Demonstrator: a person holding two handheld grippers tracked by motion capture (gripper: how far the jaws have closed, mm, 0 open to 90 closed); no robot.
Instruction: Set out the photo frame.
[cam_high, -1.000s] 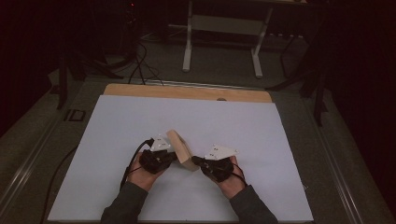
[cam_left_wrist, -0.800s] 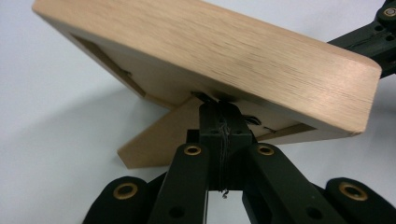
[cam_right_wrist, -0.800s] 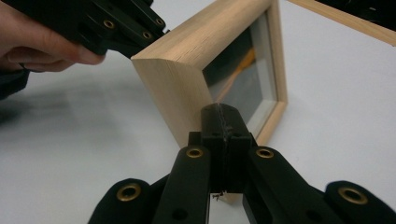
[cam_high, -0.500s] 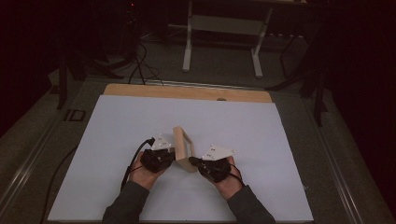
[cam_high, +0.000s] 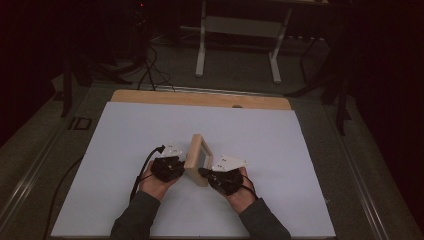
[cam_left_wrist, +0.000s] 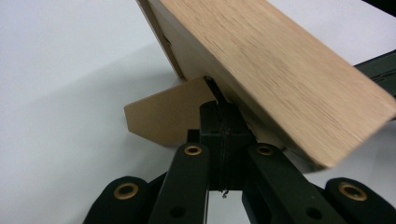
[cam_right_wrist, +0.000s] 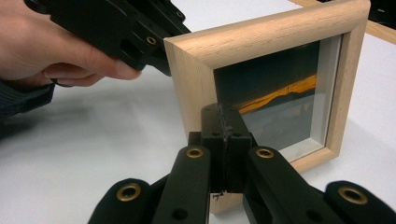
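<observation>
A light wooden picture frame (cam_high: 198, 157) stands on edge on the white table sheet (cam_high: 125, 130), between my two grippers. Its glass front with a dark picture and an orange streak (cam_right_wrist: 275, 93) faces the right gripper (cam_right_wrist: 223, 112), whose shut jaws touch the frame's front near a lower corner. Behind the frame, the left gripper (cam_left_wrist: 218, 105) is shut, its tips at the joint where the brown cardboard stand flap (cam_left_wrist: 163, 116) meets the frame's back (cam_left_wrist: 280, 74). From above, the left gripper (cam_high: 182, 167) and right gripper (cam_high: 202, 172) flank the frame closely.
A bare wooden strip (cam_high: 200, 99) runs along the table's far edge. Beyond it are the white legs of another desk (cam_high: 202, 45) and cables on the dark floor. The left gripper's black cable (cam_high: 142, 167) trails back toward the person's sleeve.
The frame has turned from a slanted pose to standing more upright, its front now facing right. Both hands have stayed nearly in place beside it.
</observation>
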